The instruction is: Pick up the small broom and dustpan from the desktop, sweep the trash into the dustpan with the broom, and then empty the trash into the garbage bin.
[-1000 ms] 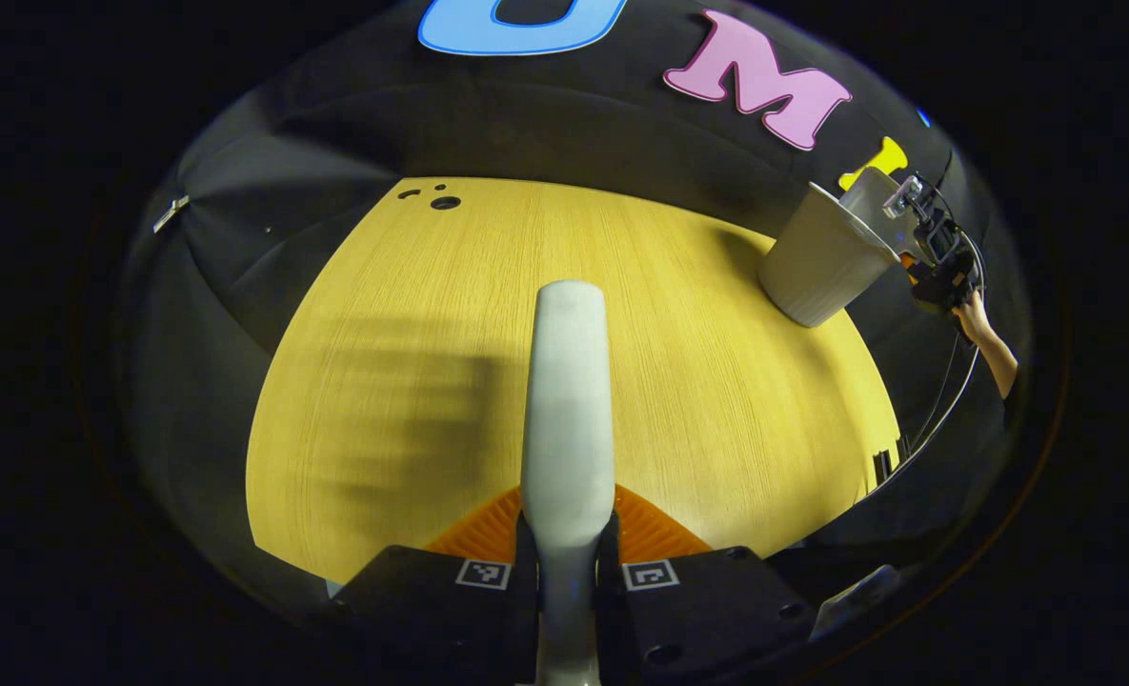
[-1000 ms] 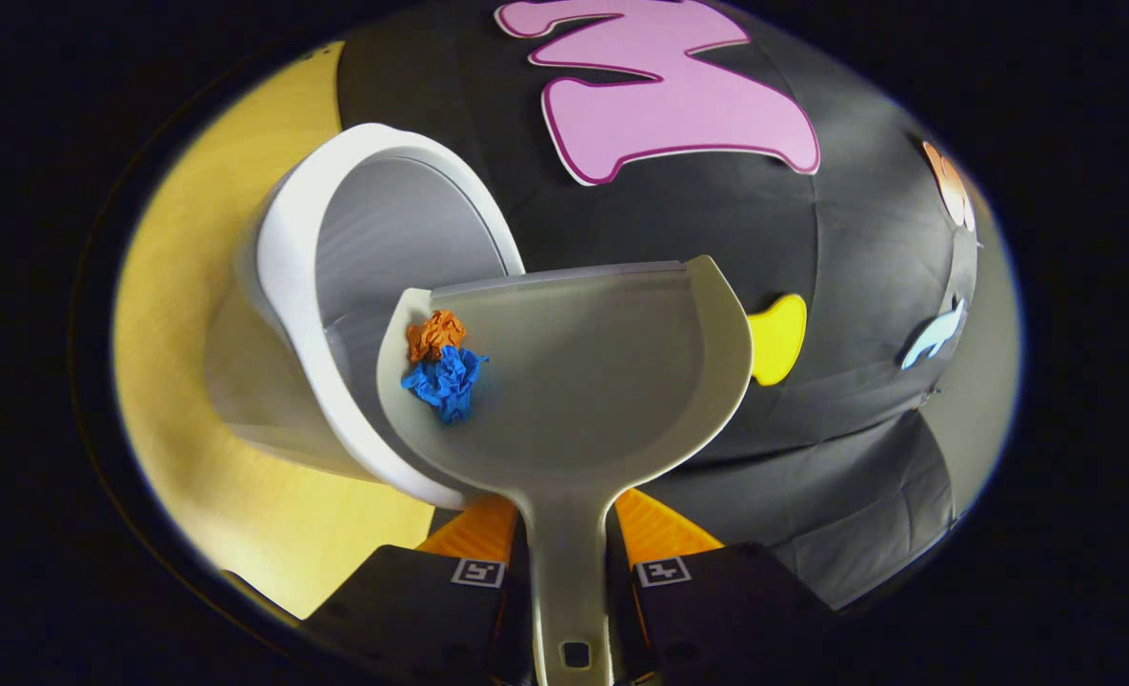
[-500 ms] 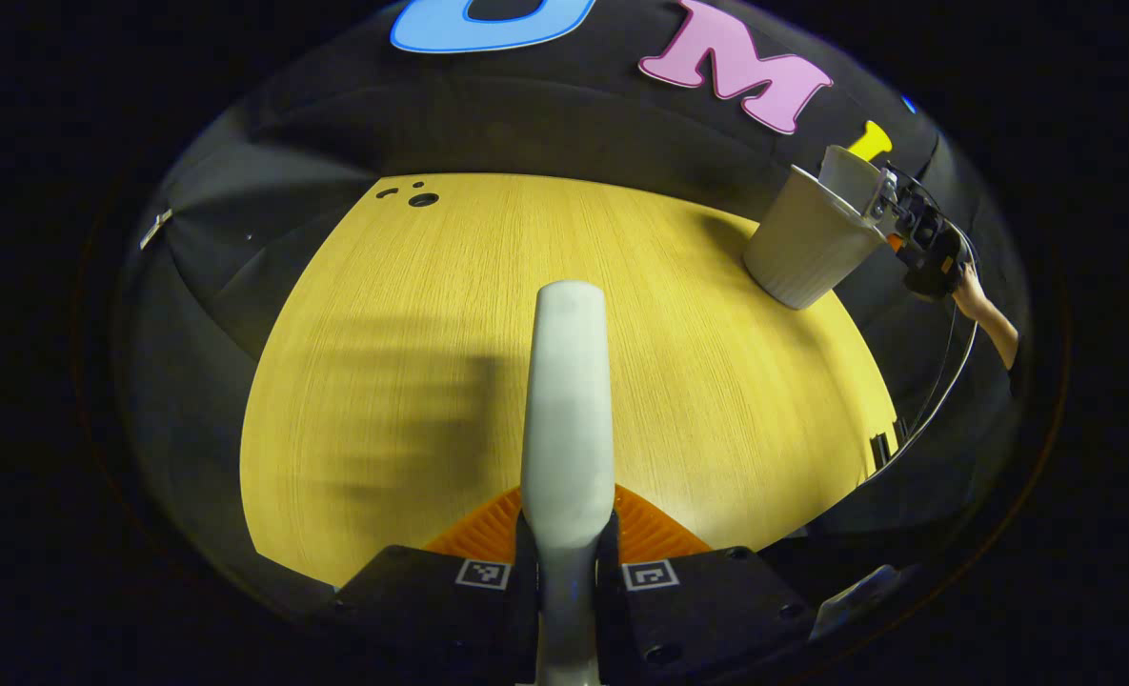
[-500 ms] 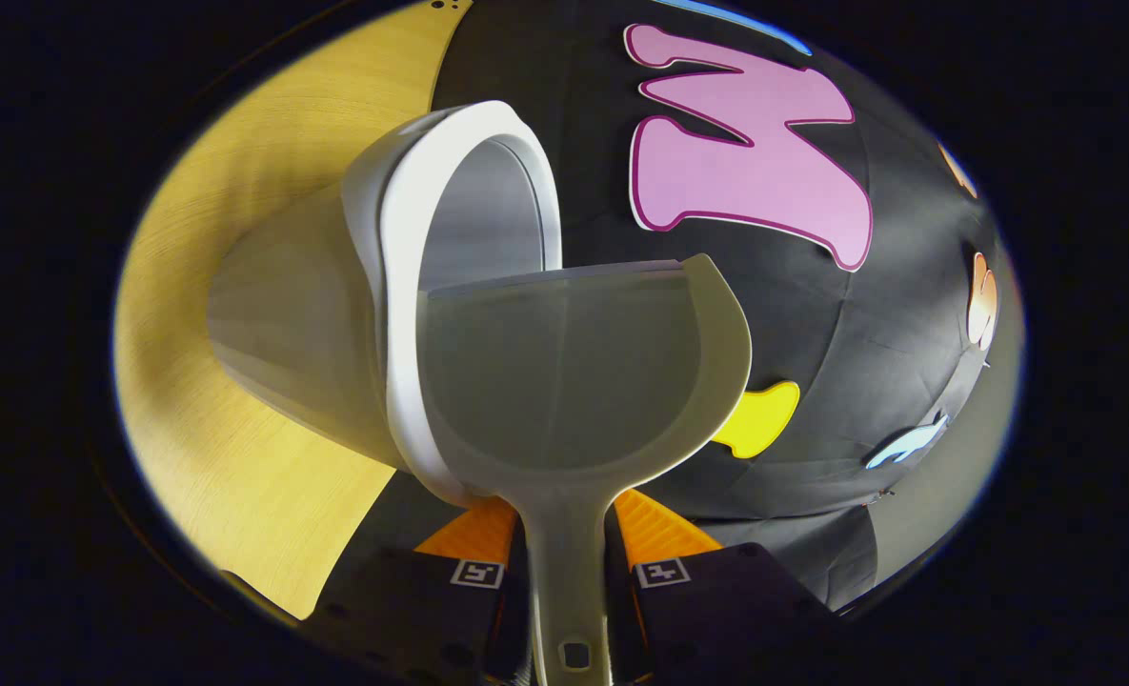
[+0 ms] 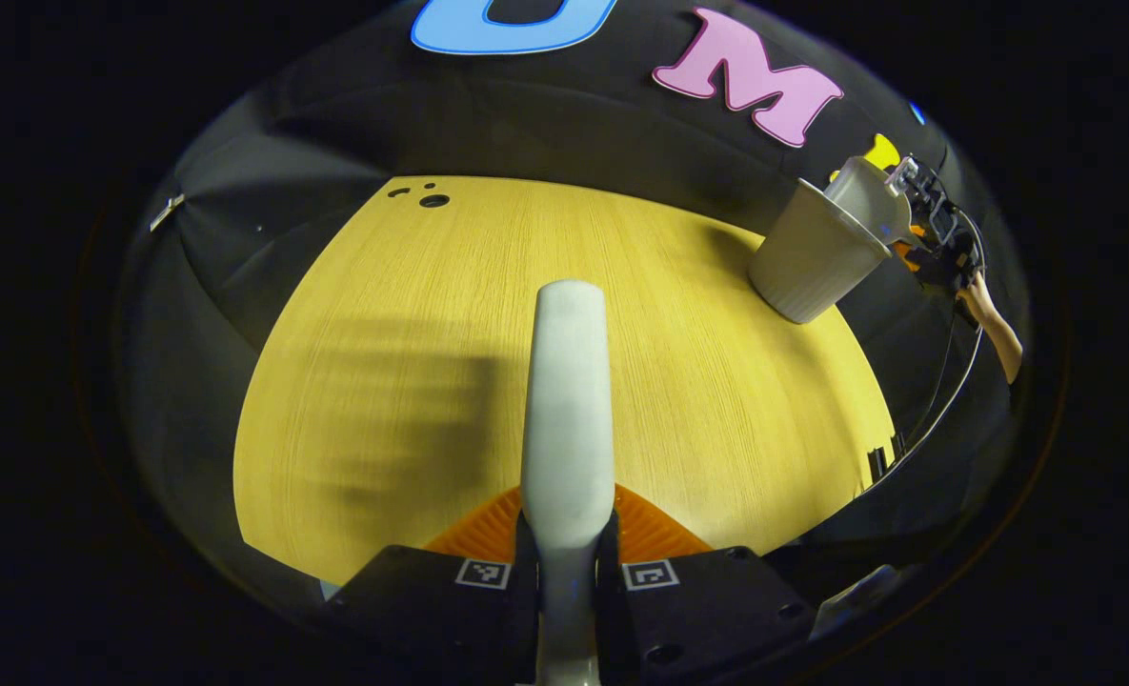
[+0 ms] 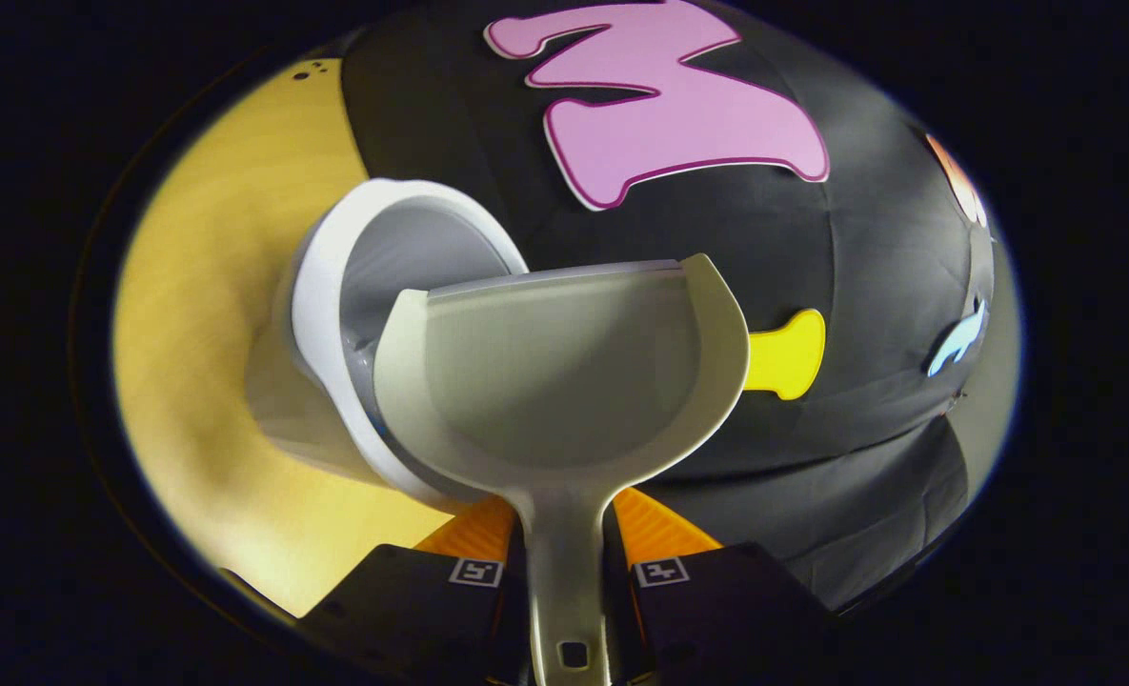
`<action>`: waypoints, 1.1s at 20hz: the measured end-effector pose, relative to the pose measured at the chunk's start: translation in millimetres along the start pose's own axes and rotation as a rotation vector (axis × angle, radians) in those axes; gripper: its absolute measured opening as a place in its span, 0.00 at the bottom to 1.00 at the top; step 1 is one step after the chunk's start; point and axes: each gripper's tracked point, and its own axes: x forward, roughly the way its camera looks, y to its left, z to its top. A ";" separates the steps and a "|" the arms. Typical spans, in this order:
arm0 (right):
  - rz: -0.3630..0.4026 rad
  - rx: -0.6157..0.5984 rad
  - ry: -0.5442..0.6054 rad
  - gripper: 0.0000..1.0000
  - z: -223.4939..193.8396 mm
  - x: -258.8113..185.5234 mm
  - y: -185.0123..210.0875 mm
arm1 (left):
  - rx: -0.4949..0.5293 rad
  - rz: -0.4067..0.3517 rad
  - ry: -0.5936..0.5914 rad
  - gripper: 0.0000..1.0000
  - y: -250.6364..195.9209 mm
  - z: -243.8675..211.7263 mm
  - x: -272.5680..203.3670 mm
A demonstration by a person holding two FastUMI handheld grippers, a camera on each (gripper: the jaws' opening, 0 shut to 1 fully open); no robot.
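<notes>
My right hand-held gripper [image 6: 564,572] clamps the dustpan [image 6: 564,381] handle, its open lip pointing away over the garbage bin [image 6: 335,314]. My left hand-held gripper [image 5: 566,572] grips the broom [image 5: 569,400], which runs lengthwise forward above the desk [image 5: 412,314].

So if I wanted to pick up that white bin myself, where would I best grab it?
Probably by its thick rim, from above, one finger inside and one outside. The garbage bin stands upright on the desktop and its wall flares wide toward the top, likely too broad for the tongs to span. The dustpan over its mouth should leave first.
</notes>
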 end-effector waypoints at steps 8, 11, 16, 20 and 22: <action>0.006 0.307 -0.002 0.35 7.8 -54.8 -45.9 | 0.056 0.083 -0.056 0.28 17.6 -7.4 -25.4; 0.035 0.442 -0.030 0.31 20.1 -87.5 -54.1 | 0.043 0.080 -0.093 0.28 12.2 -8.8 -33.2; 0.185 0.661 -0.108 0.35 60.6 -152.6 -34.3 | -0.001 0.070 -0.121 0.28 3.9 -19.2 -33.2; 0.329 0.757 -0.176 0.38 102.6 -205.3 0.1 | -0.021 0.062 -0.129 0.28 2.6 -30.3 -28.0; 0.428 0.786 -0.193 0.35 119.7 -224.6 41.3 | -0.023 0.068 -0.133 0.27 5.2 -34.1 -25.9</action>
